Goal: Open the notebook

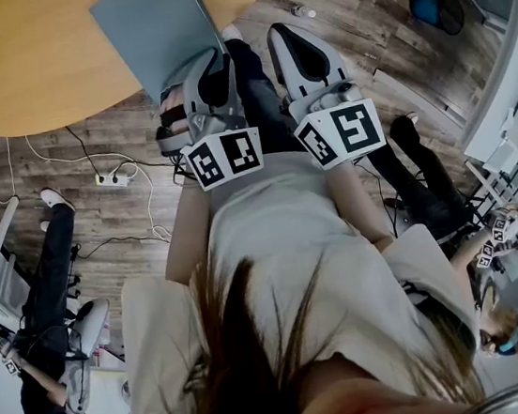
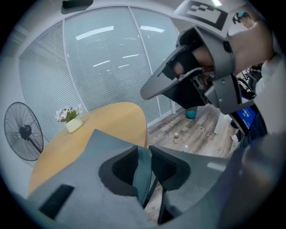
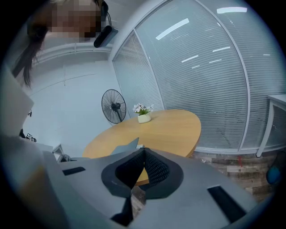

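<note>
The left gripper pinched the notebook's near edge while the right gripper sat pressed together, empty; lifting the cover alone probably came next.

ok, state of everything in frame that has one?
notebook: looks closed, flat, overhanging the table edge.
left hand-held gripper: shut on the notebook's edge.
right hand-held gripper: shut, nothing between the jaws.
blinds: down.
fan: can't tell if running.
</note>
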The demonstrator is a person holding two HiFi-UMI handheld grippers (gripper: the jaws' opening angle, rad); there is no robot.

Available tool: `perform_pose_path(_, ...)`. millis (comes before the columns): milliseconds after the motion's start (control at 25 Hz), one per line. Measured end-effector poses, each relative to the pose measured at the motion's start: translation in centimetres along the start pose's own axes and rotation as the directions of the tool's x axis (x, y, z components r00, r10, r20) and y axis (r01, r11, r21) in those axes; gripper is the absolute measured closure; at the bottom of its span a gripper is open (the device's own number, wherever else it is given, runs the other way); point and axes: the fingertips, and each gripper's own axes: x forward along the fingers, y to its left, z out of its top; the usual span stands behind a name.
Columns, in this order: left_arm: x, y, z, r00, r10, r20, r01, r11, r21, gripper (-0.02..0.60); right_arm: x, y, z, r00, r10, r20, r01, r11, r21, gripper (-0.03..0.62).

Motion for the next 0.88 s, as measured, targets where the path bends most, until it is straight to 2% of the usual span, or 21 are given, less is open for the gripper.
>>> perform_pose_path(240, -0.1, 0.3, 0.0, 1.000, -0.004, 0.008, 0.004, 0.999, -0.053, 0.538, 0.2, 0.0, 0.1, 1.000, 0.000, -0.001, 0.000, 1.000, 0.002, 0.592)
perform_pose_path(880, -2.5, 2.0, 1.2, 0.996, 0.021, 0.082, -0.008, 0.988, -0.156, 0.557, 0.8, 2.0, 1.5, 0.999, 0.038, 0.001, -0.038, 0.998, -0.042, 0.592)
